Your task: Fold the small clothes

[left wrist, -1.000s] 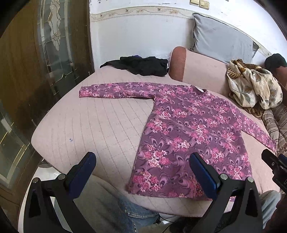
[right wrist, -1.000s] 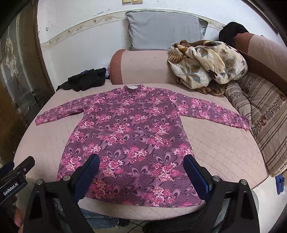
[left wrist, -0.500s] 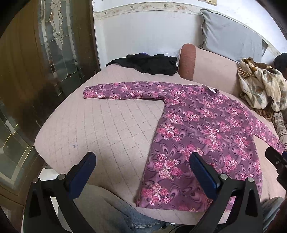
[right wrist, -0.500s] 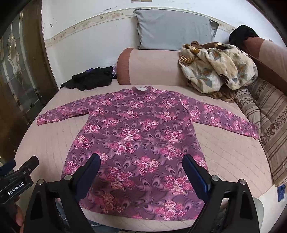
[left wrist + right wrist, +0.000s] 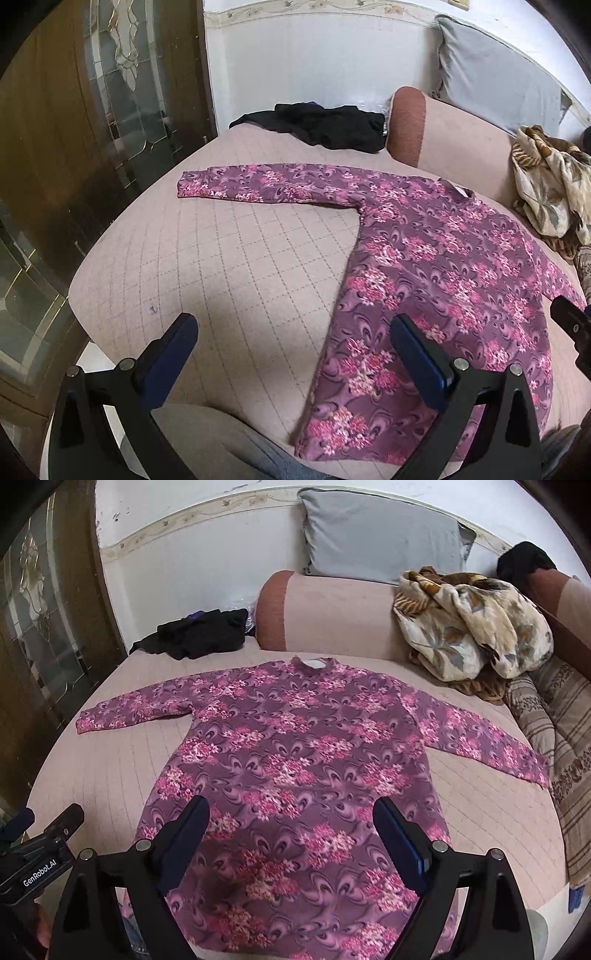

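the purple floral top (image 5: 295,760) lies flat, face up, on the quilted pink bed (image 5: 229,266), sleeves out toward 9 and 3 o'clock and collar at 12, so every edge is easy to reach for folding. the left claw (image 5: 291,354) hangs spread over the hem's left corner; the right claw (image 5: 291,834), also spread and holding nothing, hangs above the lower body.

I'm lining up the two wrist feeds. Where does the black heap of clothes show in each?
Left wrist: the black heap of clothes lies top centre, beyond the floral top's sleeve.
Right wrist: the same heap lies upper left, above that sleeve.
Shared landmark: the pink bolster just right of the heap.
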### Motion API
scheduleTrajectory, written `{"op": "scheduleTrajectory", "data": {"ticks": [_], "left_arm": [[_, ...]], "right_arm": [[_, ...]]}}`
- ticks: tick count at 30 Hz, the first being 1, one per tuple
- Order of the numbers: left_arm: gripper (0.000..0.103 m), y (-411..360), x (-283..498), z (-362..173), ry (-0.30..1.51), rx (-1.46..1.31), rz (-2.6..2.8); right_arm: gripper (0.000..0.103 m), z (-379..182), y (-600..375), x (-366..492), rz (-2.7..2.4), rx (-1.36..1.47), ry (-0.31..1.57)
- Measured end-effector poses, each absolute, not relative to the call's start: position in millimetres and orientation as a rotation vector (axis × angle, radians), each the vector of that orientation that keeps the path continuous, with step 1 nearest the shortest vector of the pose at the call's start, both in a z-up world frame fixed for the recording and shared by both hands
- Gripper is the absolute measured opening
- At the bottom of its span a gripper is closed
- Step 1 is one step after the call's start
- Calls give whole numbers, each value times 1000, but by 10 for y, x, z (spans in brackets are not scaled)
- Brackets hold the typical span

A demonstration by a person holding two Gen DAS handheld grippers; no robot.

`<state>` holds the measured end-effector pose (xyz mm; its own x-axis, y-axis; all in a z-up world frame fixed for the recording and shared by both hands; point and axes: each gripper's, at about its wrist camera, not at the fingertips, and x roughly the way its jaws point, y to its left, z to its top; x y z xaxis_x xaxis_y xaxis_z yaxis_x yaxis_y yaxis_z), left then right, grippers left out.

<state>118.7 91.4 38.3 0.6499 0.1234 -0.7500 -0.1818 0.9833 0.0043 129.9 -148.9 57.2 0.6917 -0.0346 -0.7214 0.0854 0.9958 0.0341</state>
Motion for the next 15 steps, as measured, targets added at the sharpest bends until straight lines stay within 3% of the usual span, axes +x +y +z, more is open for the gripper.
{"op": "scheduleTrajectory", "data": {"ticks": [7, 15], "left_arm": [[103, 1700, 1977, 293, 945, -385, 139], [103, 3105, 3377, -429, 984, -815, 267]], "right_arm": [[92, 518, -1246, 1904, 99, 125, 813], [92, 225, -709, 2683, 293, 124, 870]]}}
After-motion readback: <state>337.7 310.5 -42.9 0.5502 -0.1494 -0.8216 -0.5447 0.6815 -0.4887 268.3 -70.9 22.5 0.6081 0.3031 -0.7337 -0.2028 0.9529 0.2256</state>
